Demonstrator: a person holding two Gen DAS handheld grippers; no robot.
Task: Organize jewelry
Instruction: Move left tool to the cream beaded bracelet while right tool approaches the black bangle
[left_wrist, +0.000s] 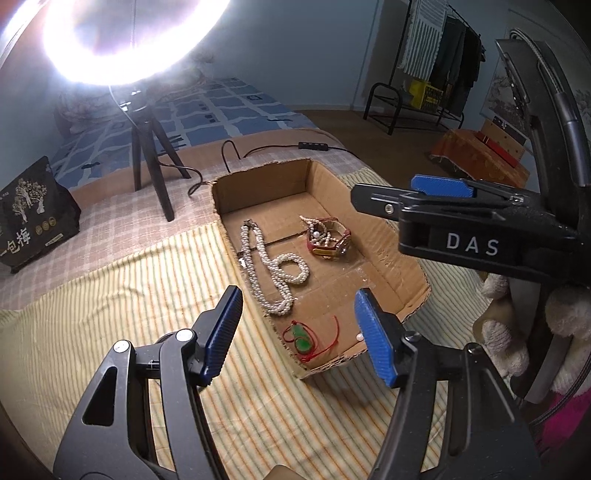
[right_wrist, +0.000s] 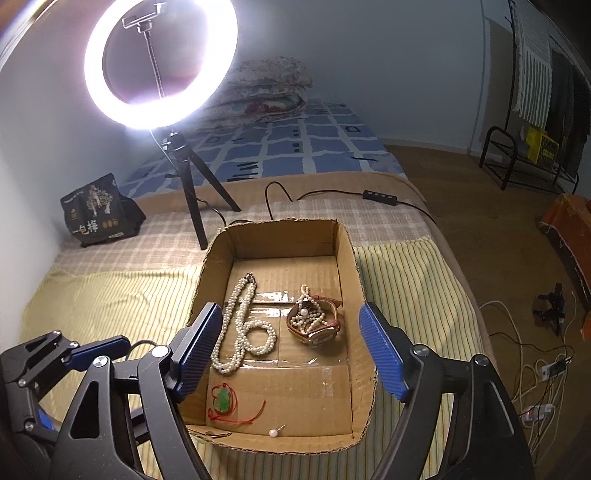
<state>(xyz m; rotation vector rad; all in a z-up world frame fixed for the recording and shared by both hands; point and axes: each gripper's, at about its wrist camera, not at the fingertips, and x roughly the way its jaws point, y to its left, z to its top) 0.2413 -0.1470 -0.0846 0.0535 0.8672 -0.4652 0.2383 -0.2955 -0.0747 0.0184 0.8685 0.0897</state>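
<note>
While both the left gripper (left_wrist: 297, 332) and right gripper (right_wrist: 291, 350) hover wide apart and empty over the cardboard box (right_wrist: 347, 251) on the bed, the pearl necklace (right_wrist: 242, 328), bead-draped watch (right_wrist: 317, 321) and jade pendant (right_wrist: 223, 398) lie inside; the pendant's cord may snag when lifted.

Both views near, downward onto cardboard box (left_wrist: 410, 291) (right_wrist: 347, 254)

Matt cardboard box (right_wrist: 347, 266), glossy pearl necklace (right_wrist: 236, 328)
</note>
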